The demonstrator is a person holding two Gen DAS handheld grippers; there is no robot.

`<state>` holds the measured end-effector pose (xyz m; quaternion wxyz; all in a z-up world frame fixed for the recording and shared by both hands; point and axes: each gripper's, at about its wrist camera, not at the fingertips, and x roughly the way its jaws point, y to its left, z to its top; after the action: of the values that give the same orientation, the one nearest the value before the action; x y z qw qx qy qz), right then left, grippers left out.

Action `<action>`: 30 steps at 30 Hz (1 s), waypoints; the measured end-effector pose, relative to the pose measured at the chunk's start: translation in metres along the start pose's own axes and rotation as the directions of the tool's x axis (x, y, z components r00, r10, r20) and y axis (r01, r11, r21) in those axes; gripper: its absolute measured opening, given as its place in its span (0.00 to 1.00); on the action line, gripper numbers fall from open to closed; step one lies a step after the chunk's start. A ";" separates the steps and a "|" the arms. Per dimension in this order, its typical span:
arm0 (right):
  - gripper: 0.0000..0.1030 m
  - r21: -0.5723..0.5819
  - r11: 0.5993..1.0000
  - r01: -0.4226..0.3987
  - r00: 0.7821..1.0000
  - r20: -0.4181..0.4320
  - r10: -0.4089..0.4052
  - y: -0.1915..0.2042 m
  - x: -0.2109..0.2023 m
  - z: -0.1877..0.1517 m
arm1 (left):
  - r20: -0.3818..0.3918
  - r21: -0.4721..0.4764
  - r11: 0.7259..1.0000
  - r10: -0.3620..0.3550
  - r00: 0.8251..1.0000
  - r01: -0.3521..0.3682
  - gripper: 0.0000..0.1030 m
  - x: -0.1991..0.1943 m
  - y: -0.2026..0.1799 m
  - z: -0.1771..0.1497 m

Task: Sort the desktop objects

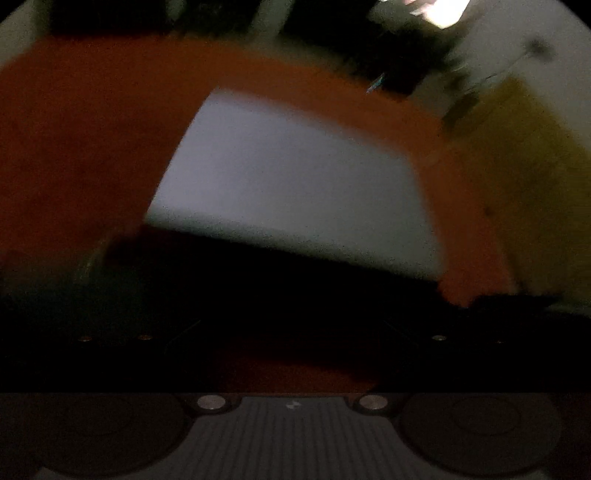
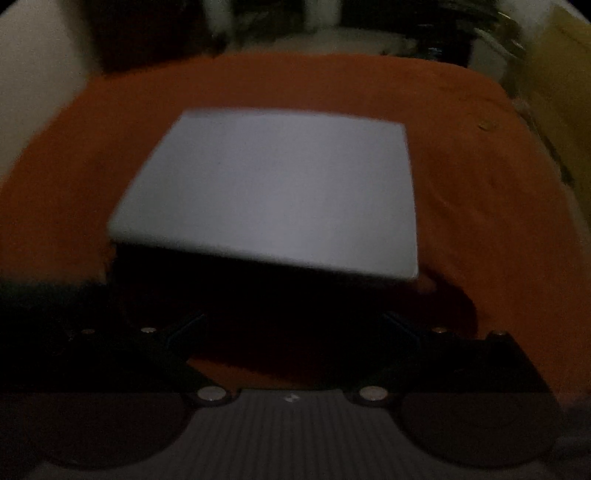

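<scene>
Both views are dark and blurred. A pale grey-white flat box or sheet [image 1: 291,184] lies on an orange-brown tablecloth [image 1: 81,140]; it also shows in the right wrist view [image 2: 273,192] on the same cloth [image 2: 480,206]. Its near side is in black shadow. The fingers of both grippers are lost in that shadow at the bottom of each view, so I cannot tell how they stand or whether they touch the box. Each gripper seems close to the box's near edge.
A yellow-olive piece of furniture [image 1: 532,155] stands to the right of the table, also at the right edge of the right wrist view [image 2: 561,74]. Dark furniture [image 1: 369,48] and a bright light [image 1: 439,11] lie beyond the table's far edge.
</scene>
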<state>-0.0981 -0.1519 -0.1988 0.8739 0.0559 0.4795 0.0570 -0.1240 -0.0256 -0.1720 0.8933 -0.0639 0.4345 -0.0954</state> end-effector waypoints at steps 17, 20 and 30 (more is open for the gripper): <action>1.00 0.197 0.980 0.002 0.985 0.166 -0.035 -0.011 -0.001 -0.023 | 0.034 0.061 0.997 0.053 0.998 -0.055 0.99 0.003 0.010 0.004; 1.00 0.187 0.982 -0.003 0.986 0.163 -0.028 -0.014 -0.001 -0.026 | 0.030 -0.052 0.999 0.005 1.000 -0.004 0.99 -0.001 0.024 0.005; 1.00 0.194 0.980 -0.034 0.990 0.142 0.006 -0.016 -0.002 -0.034 | -0.015 0.000 0.997 0.077 0.997 -0.077 0.99 0.013 0.012 -0.005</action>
<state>-0.1276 -0.1666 -0.2179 0.8951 0.1503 0.4195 0.0144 -0.1189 -0.0173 -0.1872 0.8930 -0.0465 0.4433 -0.0614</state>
